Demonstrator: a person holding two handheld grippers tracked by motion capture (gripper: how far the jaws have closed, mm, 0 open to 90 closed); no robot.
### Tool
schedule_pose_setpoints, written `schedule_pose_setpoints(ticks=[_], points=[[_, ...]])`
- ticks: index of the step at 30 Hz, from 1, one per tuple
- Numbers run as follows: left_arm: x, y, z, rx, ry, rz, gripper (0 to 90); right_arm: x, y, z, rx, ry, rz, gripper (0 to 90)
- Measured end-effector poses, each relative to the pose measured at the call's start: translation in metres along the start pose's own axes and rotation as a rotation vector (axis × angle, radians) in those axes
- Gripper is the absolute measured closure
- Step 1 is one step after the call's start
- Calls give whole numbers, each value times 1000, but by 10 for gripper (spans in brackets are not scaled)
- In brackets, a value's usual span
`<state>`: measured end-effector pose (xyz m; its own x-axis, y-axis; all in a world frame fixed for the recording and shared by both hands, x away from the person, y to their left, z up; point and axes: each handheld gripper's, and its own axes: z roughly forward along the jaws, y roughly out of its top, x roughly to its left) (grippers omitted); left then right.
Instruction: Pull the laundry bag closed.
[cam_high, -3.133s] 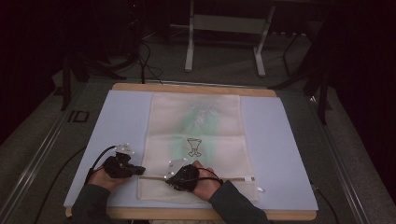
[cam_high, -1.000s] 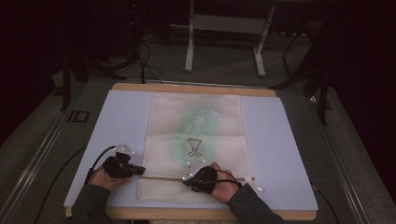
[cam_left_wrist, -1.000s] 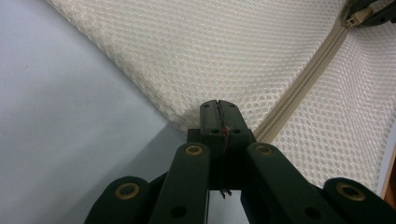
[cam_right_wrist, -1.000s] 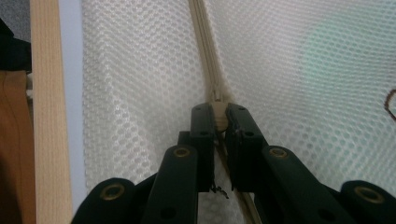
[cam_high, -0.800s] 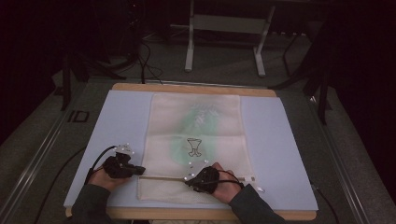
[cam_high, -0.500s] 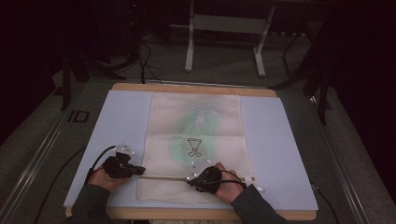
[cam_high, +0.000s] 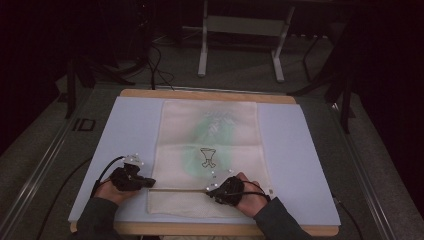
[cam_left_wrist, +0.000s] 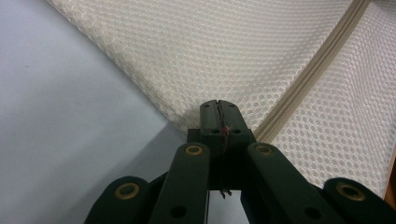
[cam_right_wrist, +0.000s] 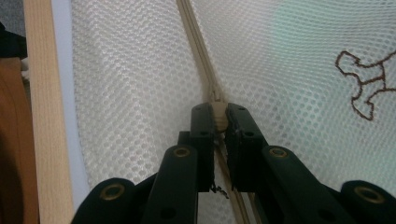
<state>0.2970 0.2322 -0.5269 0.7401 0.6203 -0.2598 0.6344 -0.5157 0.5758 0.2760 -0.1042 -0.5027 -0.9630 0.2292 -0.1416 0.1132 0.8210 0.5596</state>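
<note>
A cream mesh laundry bag lies flat on the pale blue mat, with a green item showing through it and a small brown embroidered figure. A beige zipper runs across its near end. My left gripper is shut on the bag's left edge at the zipper's end, where the mesh bunches at the jaws in the left gripper view. My right gripper is shut on the zipper pull, seen between its jaws in the right gripper view.
The blue mat covers a wooden table. A strip of wooden edge shows beside the bag in the right gripper view. Beyond the table stand metal frame legs and cables on a dark floor.
My right gripper has slid to the right along the zipper, from near the bag's left part toward its middle. The left gripper has stayed put on the bag's left edge.
</note>
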Motion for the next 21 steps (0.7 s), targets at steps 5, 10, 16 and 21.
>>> schedule_pose_setpoints(ticks=[5,10,16,21], points=[[0,0,0,0,-1,0,900,-1,-3,-3,4,-5,5,822],[0,0,0,0,-1,-1,900,-2,-9,-6,9,-6,17,822],[0,0,0,0,-1,-1,900,-4,-12,-9,7,-9,19,822],[0,0,0,0,-1,-2,900,-4,-15,-10,9,-11,26,822]])
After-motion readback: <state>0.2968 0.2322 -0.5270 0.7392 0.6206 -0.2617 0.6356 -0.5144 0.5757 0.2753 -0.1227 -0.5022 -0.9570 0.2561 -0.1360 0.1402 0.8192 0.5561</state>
